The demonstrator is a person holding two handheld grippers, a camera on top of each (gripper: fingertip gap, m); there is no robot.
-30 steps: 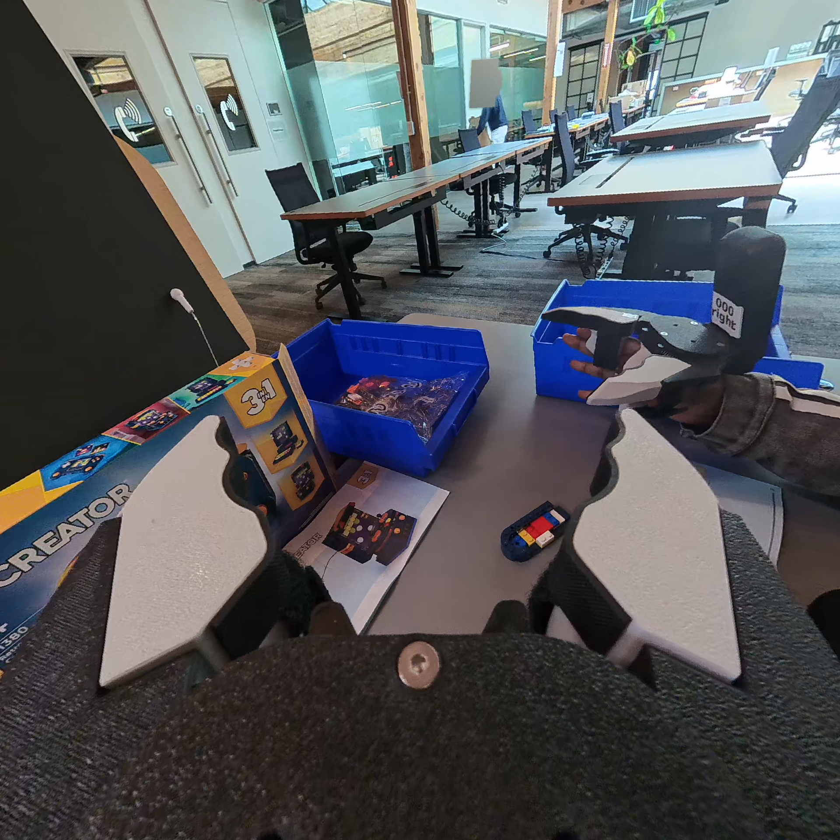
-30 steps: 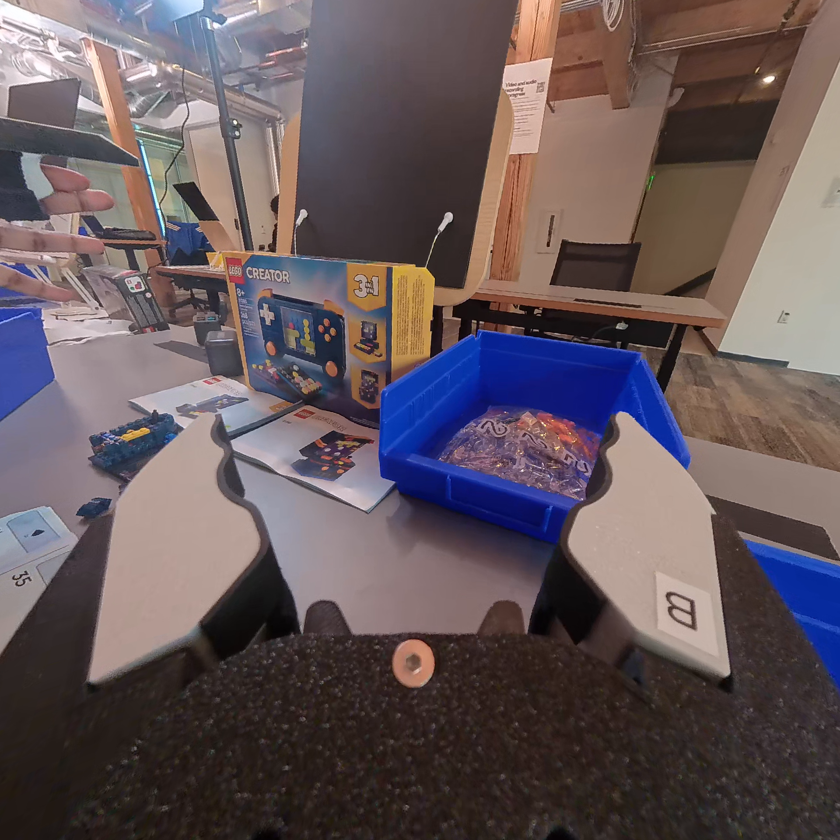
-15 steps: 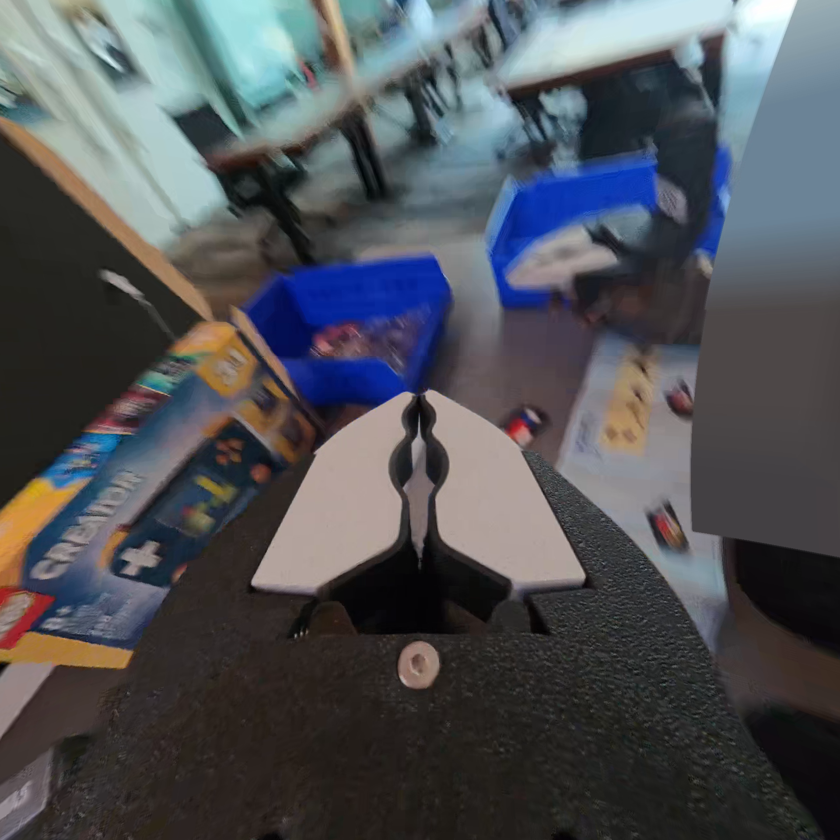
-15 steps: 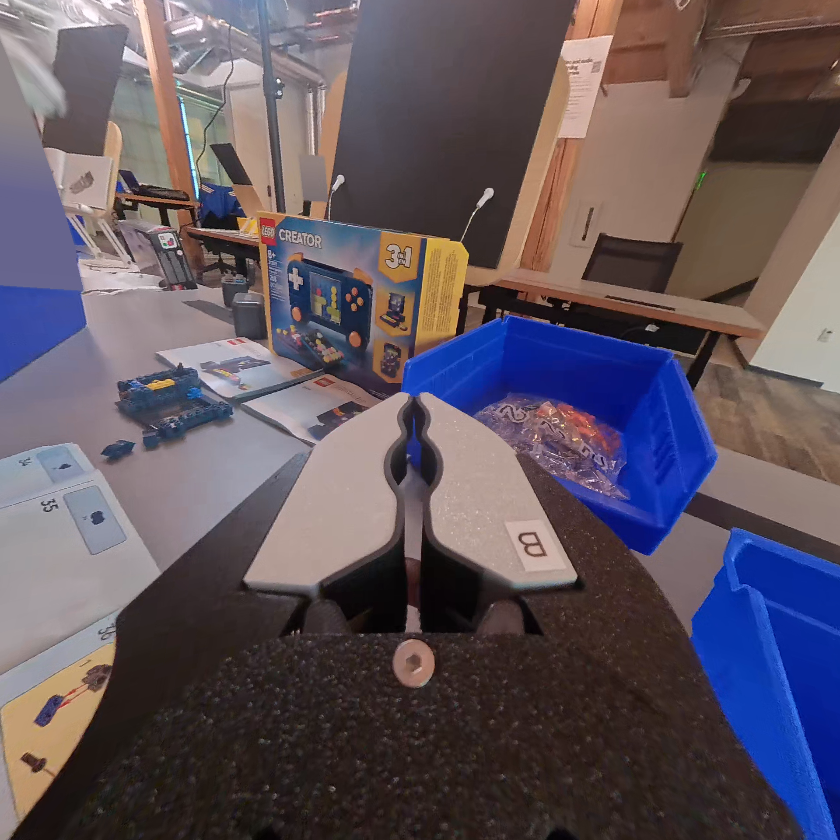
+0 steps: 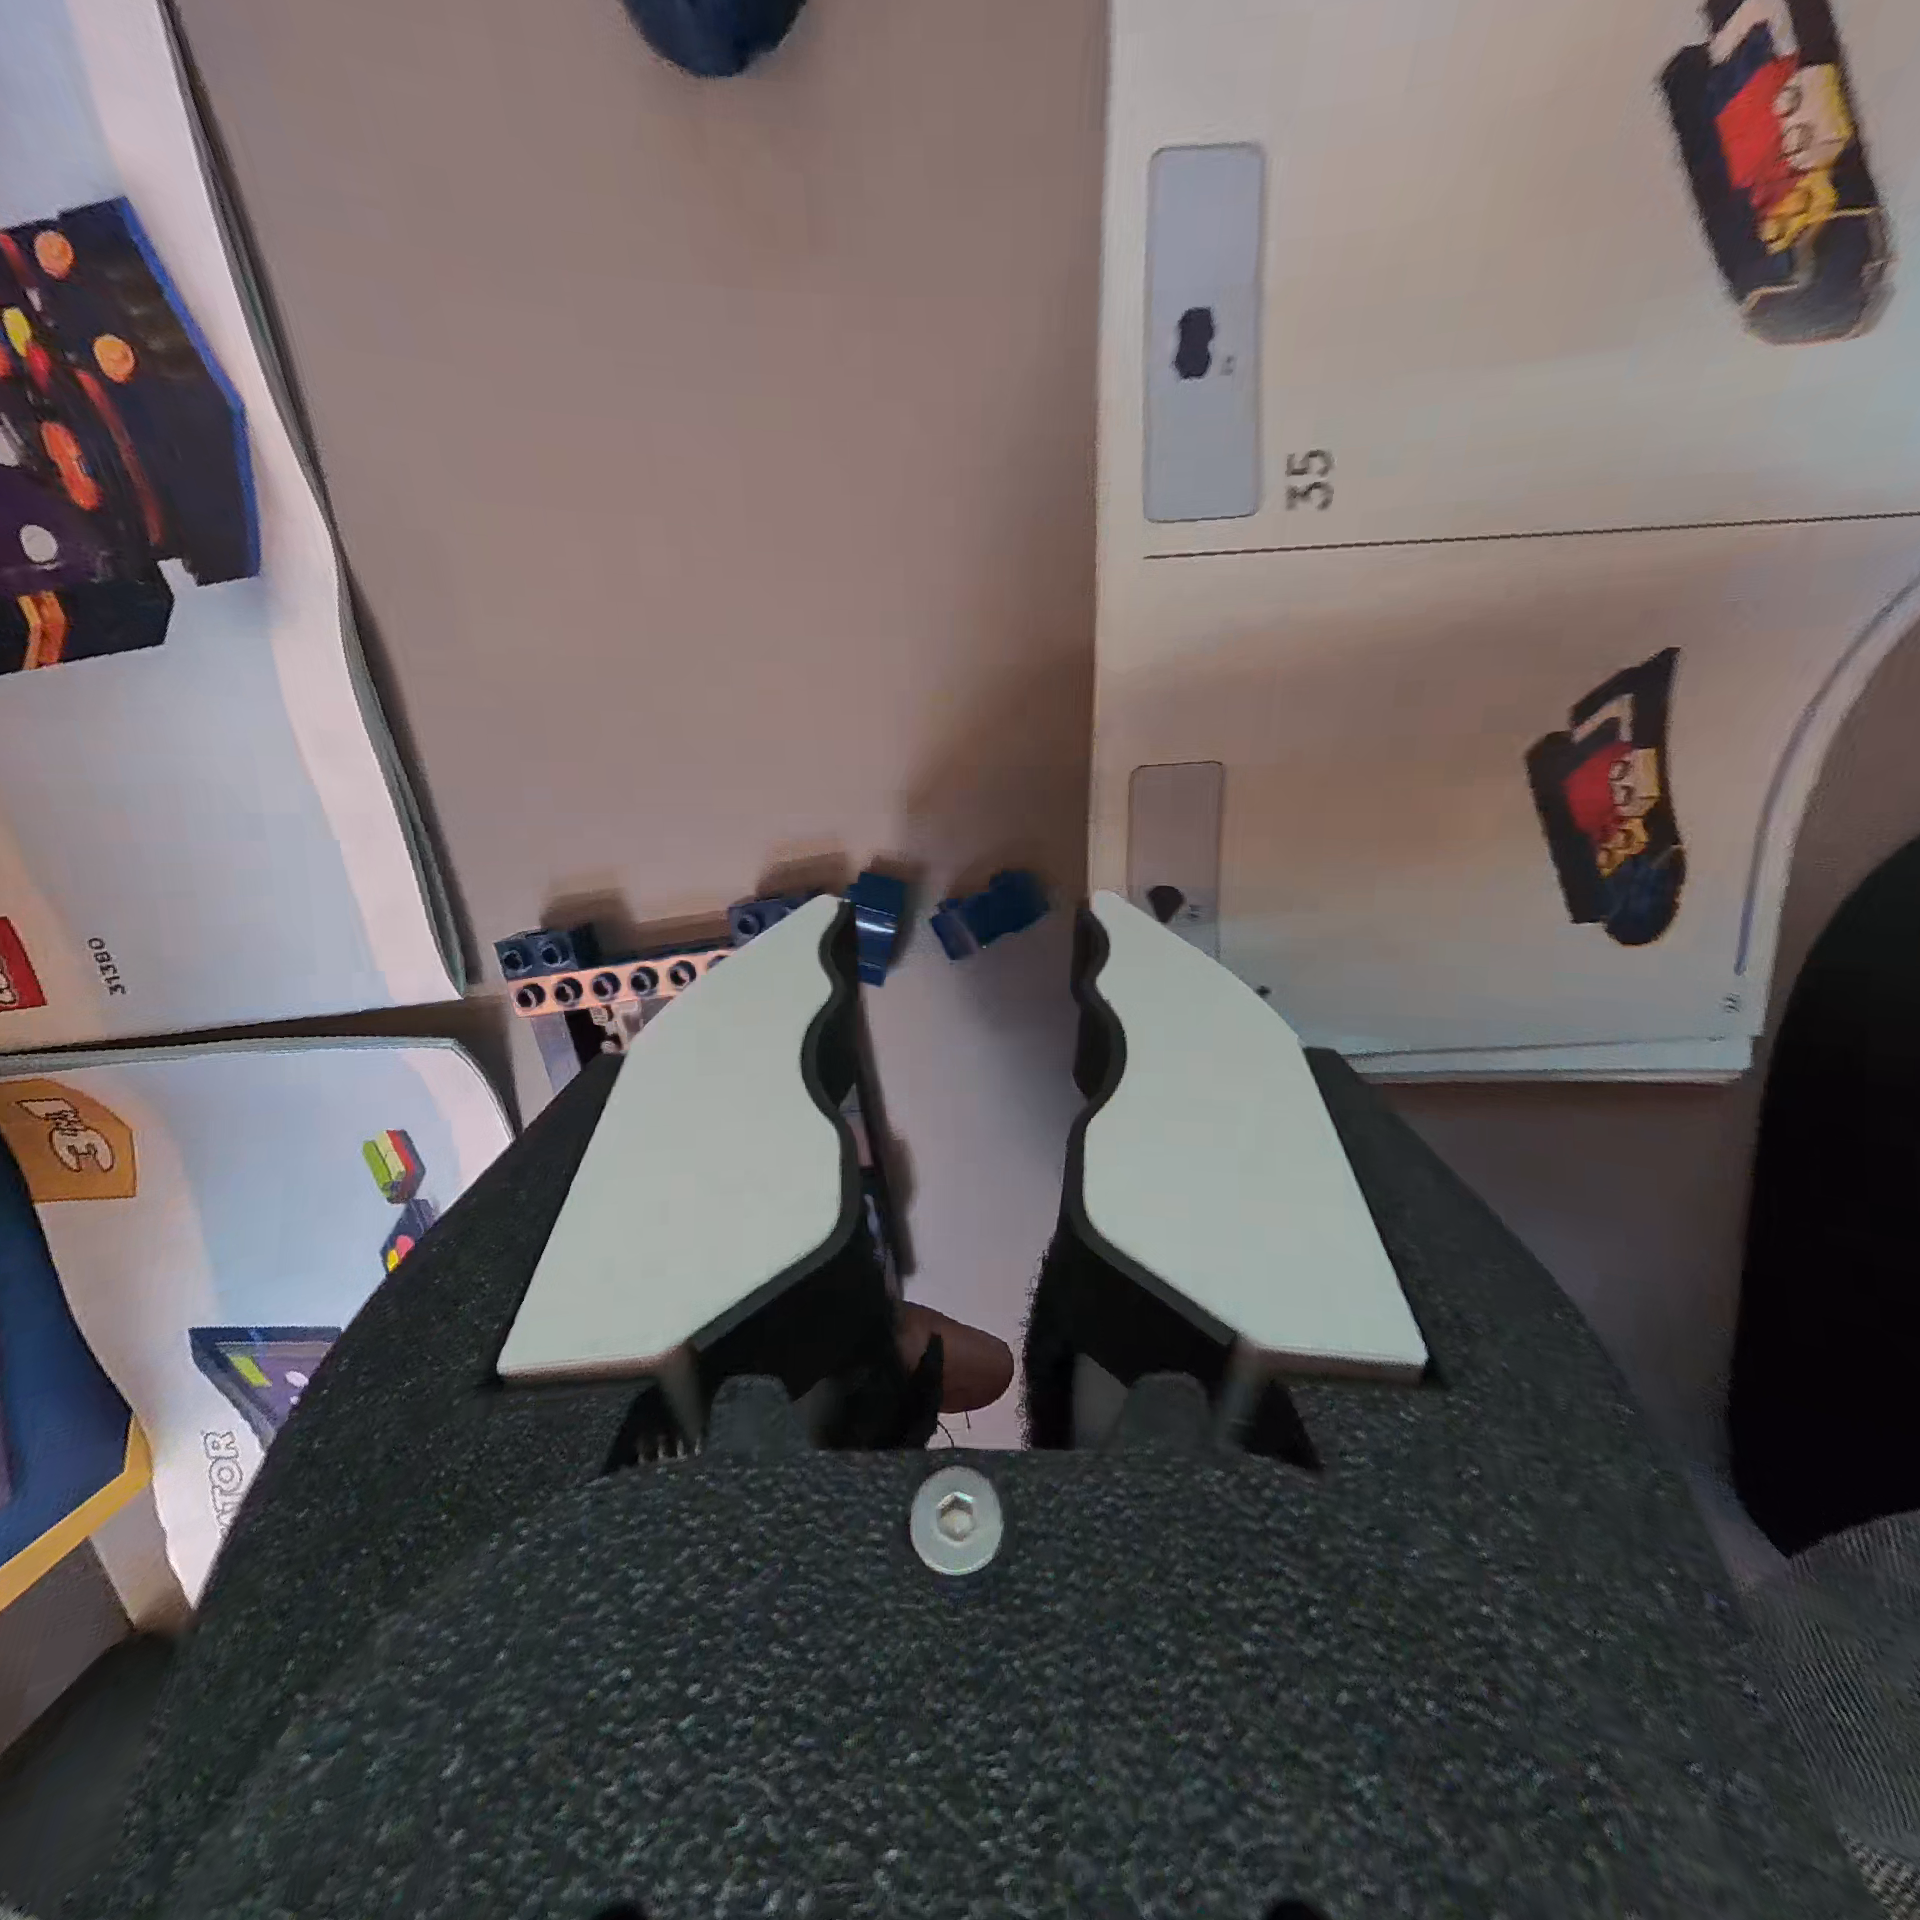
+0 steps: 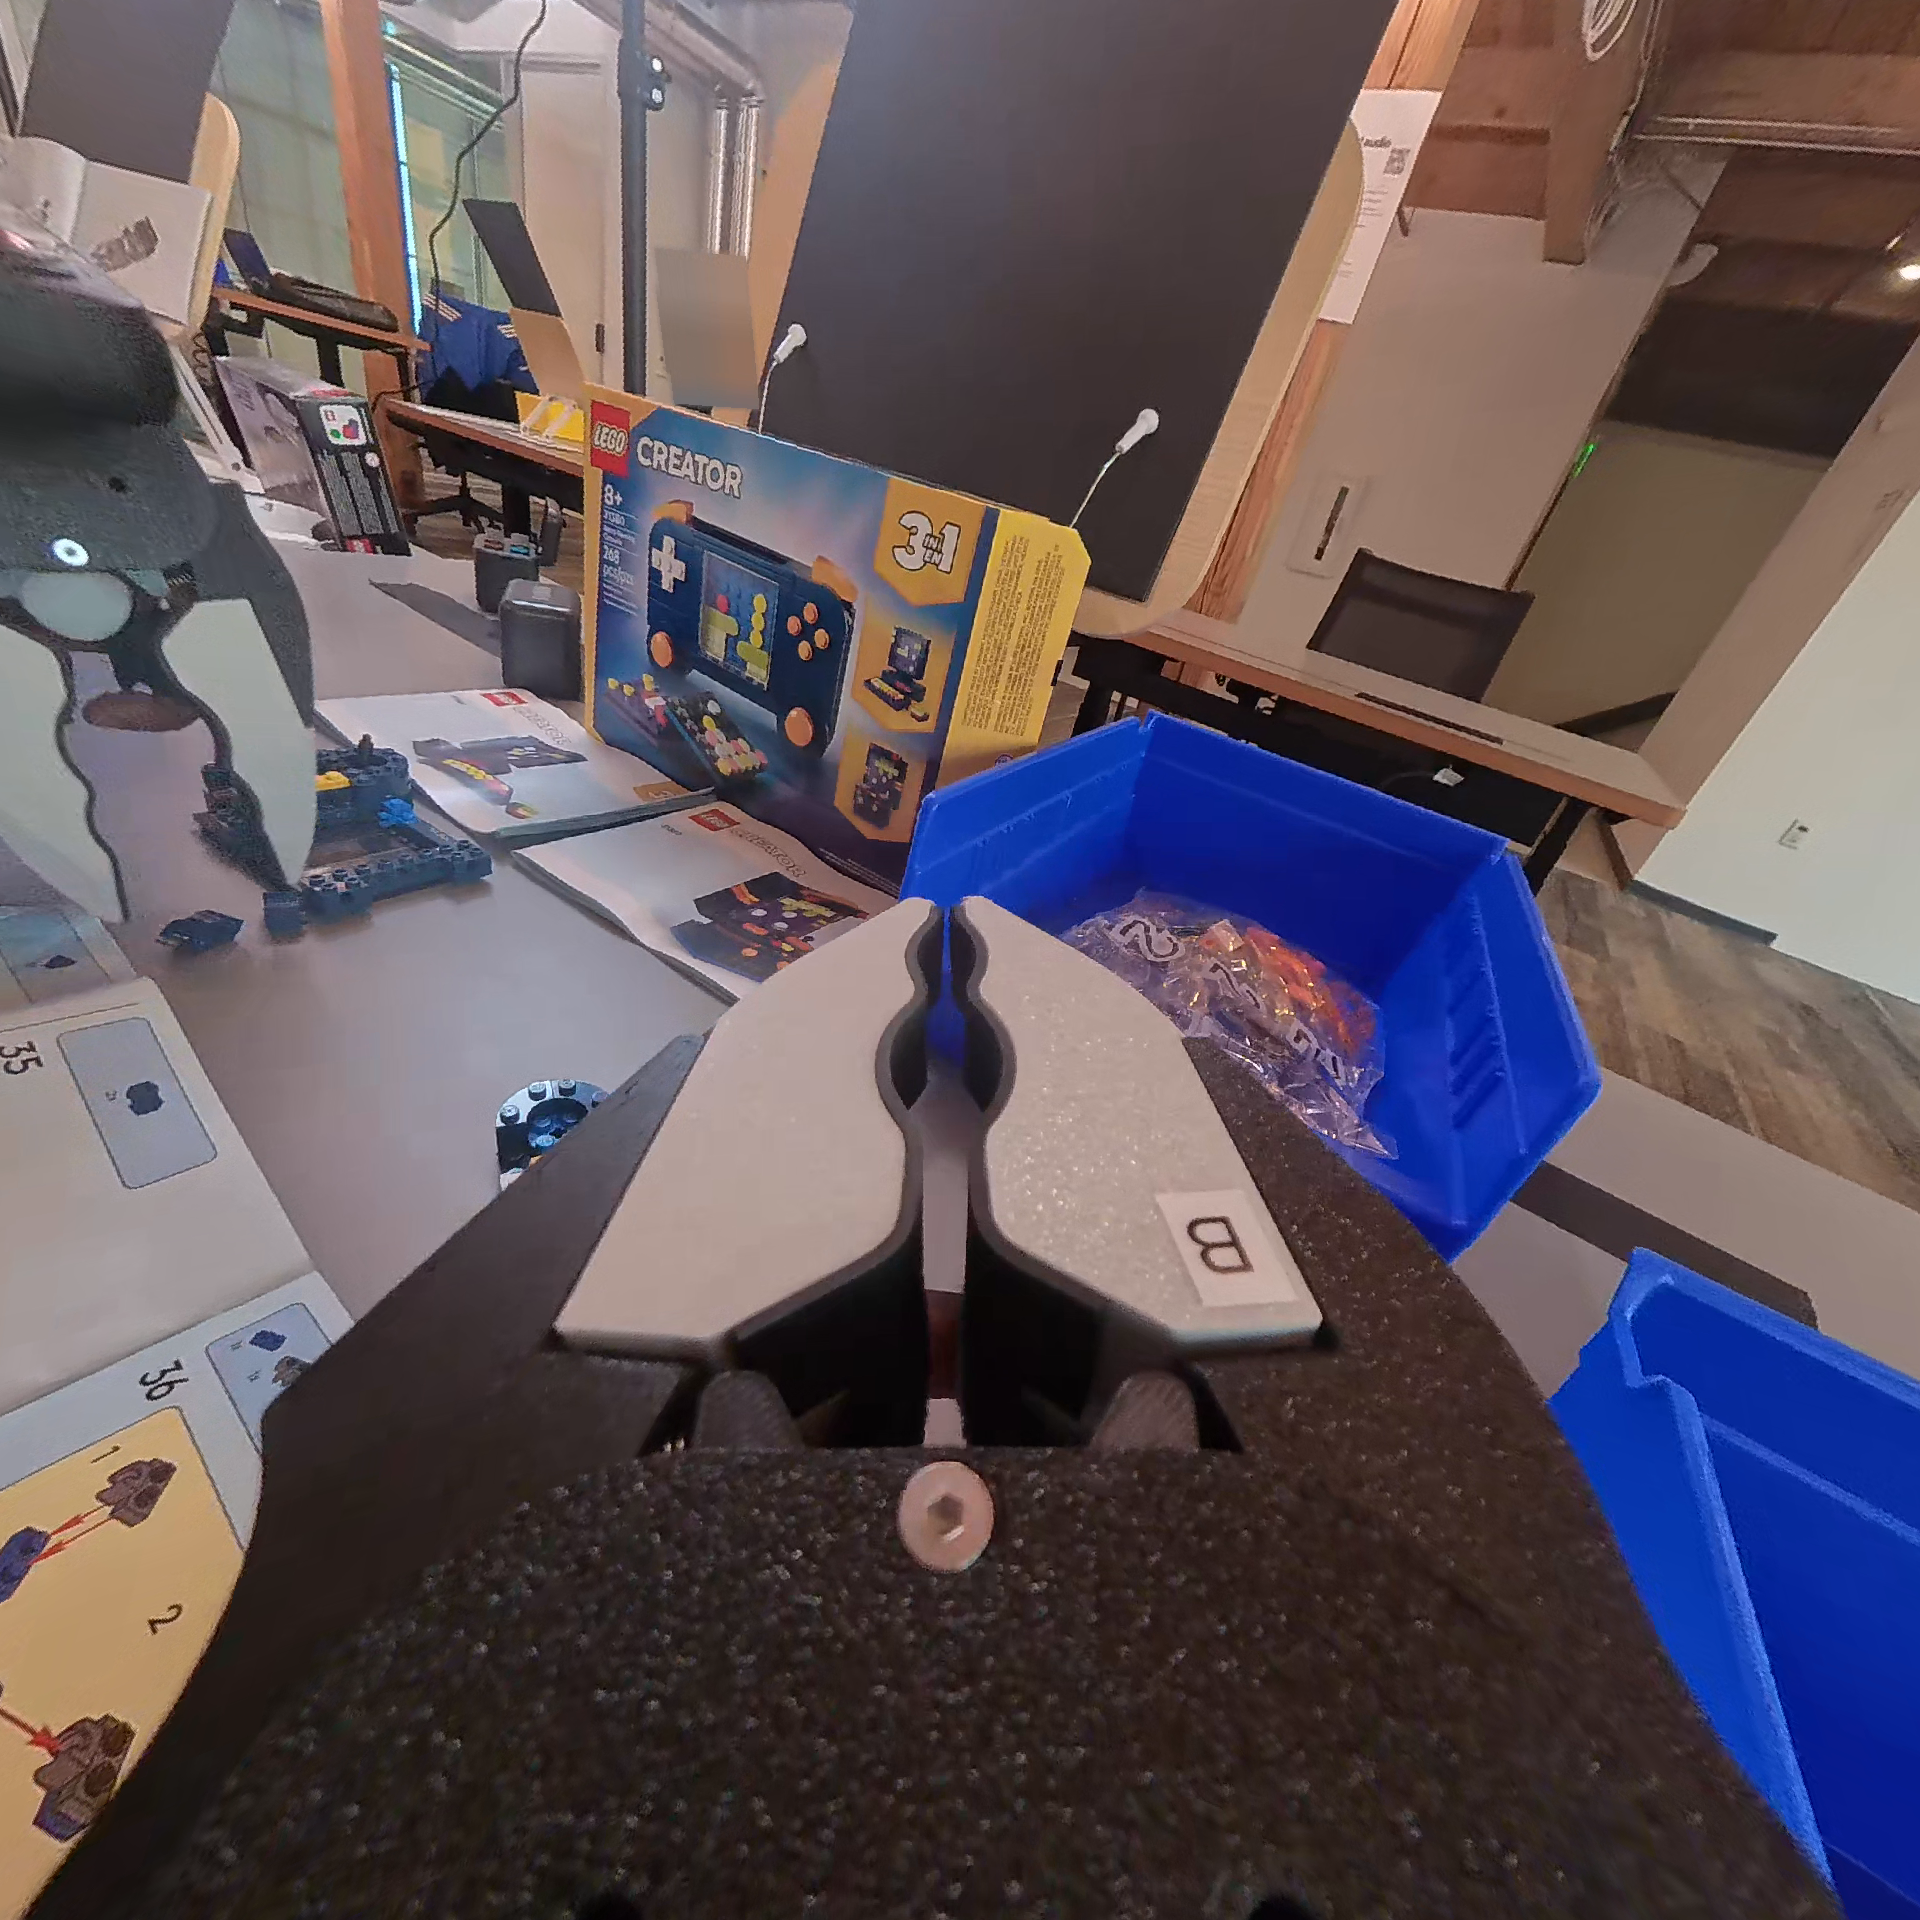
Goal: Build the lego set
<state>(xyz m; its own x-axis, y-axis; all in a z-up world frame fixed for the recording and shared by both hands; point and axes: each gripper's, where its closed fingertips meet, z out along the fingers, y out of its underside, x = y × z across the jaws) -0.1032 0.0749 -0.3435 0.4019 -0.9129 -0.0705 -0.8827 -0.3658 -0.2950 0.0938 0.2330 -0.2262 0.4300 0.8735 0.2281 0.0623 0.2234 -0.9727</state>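
Roughly centre frame in the left wrist view, two small dark blue bricks (image 5: 878,925) (image 5: 987,914) lie loose on the grey worktop (image 5: 675,520), right at the tips of the left hand-held gripper (image 5: 961,935). Its jaws stand partly open, nothing clamped. One brick sits just beside the left fingertip (image 5: 800,935); contact can't be settled through the blur. The other lies in the gap, nearer the right fingertip (image 5: 1122,935), clearly apart from it. Both are just ahead of the tips, side by side across the jaw opening. Too small and blurred to call a long axis.

Left of the tips: a partly built dark blue assembly with a tan holed beam (image 5: 603,987). Right: an open instruction booklet (image 5: 1455,416). Far left: two closed booklets (image 5: 208,831).

Right hand-held gripper (image 6: 943,914) is well apart from the bricks, jaws closed together with nothing between them, pointing toward a blue bin (image 6: 1299,831) holding clear bagged parts (image 6: 1226,966). In its view the loose bricks show at mid left (image 6: 203,928), under the left unit. A toy set box (image 6: 821,623) stands behind. Left one is far nearer.
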